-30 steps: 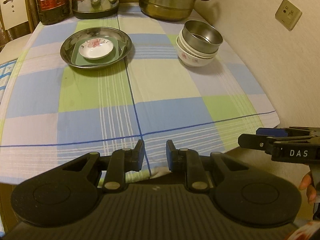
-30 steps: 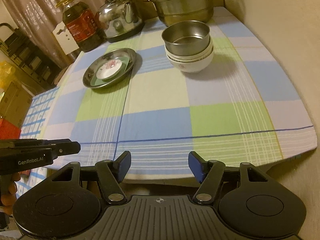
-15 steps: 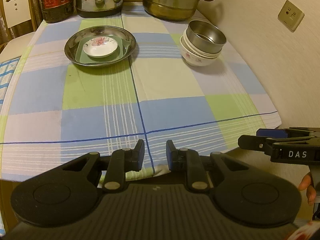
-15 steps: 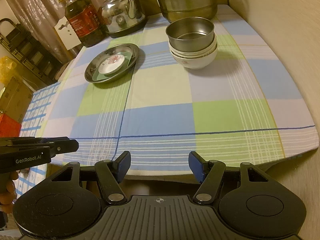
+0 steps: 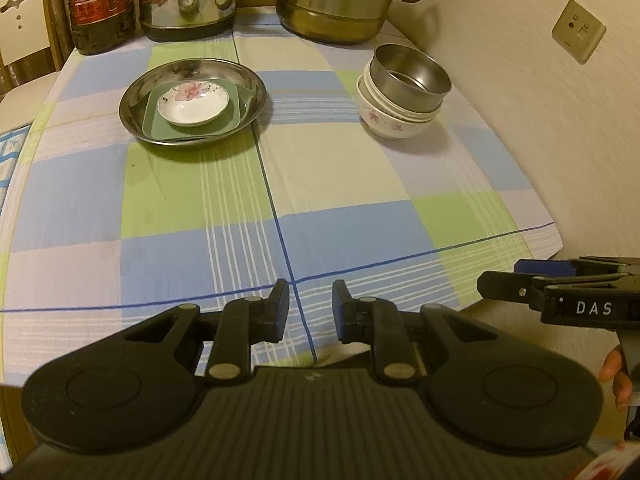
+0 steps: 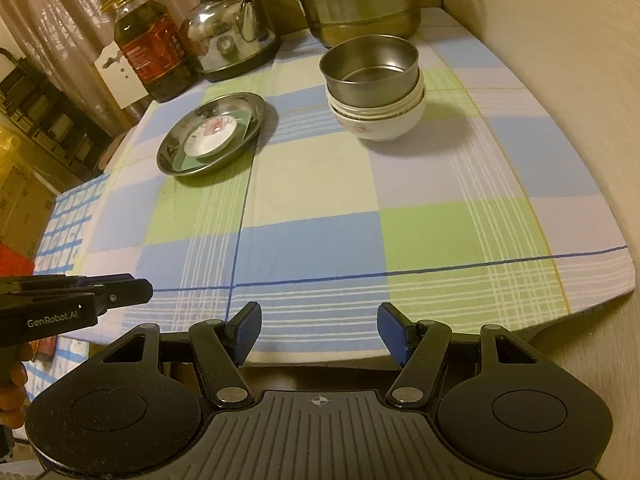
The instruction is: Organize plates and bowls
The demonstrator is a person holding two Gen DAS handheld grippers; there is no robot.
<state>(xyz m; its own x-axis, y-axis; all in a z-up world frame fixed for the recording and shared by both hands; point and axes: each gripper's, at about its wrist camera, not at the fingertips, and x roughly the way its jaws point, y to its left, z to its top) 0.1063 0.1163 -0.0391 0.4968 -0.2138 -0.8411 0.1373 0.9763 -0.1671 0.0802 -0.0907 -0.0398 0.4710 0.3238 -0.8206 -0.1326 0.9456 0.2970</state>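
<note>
A steel plate (image 5: 252, 92) (image 6: 172, 148) lies on the checked tablecloth at the back left, with a green square plate (image 5: 236, 118) in it. A small white floral dish (image 5: 193, 103) (image 6: 210, 136) rests on the green one. At the back right a steel bowl (image 5: 410, 76) (image 6: 370, 66) is nested in stacked white floral bowls (image 5: 394, 124) (image 6: 380, 124). My left gripper (image 5: 311, 306) hangs over the table's near edge, open only a narrow gap, with nothing in it. My right gripper (image 6: 320, 330) stands open wider and empty, also at the near edge. Both are far from the dishes.
An oil bottle (image 5: 100, 4), a steel kettle (image 5: 188, 0) and a stacked steamer pot (image 5: 340, 4) line the back of the table. A wall with a socket (image 5: 578, 32) runs along the right. A chair back (image 5: 24, 20) stands at the left.
The left wrist view has shifted slightly, so the dishes sit a little lower in it. No dish has moved and both grippers keep the same opening.
</note>
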